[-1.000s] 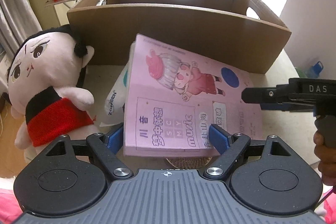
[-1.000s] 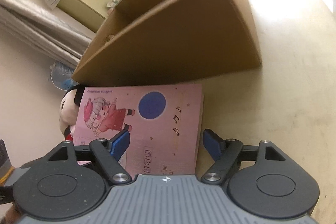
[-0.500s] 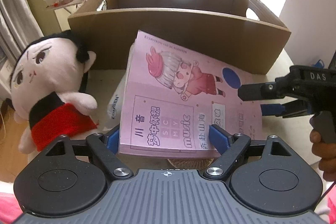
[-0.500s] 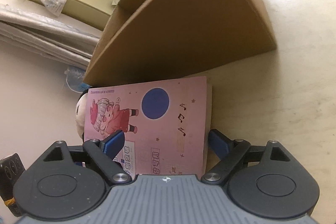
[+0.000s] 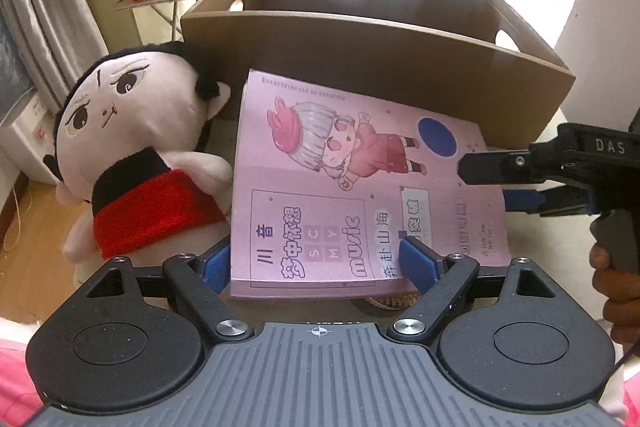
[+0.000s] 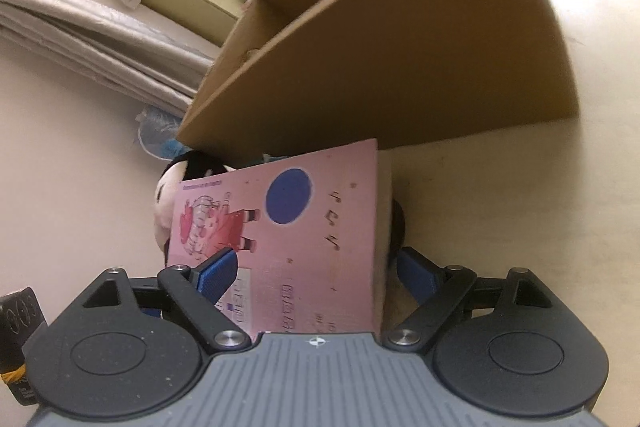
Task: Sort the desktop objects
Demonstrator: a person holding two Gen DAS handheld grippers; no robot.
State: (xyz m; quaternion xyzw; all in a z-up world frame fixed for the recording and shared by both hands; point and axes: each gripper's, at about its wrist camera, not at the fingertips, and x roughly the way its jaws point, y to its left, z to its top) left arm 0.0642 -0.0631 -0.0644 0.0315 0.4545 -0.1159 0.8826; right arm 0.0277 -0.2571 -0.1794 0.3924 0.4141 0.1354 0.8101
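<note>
The music book (image 5: 360, 195) has a pale pink cover printed with a cartoon child in a red outfit with a pink-and-grey cap, a solid dark blue circle at its right, magenta lettering and small black music notes. The plush doll (image 5: 132, 155) at left has a cream face, black hair, and a black and red top. The cardboard box (image 5: 380, 67) behind is plain brown. Both grippers are black with grey ribbed housings and blue fingers (image 5: 418, 261). The counter (image 6: 500, 207) is pale beige.
</note>
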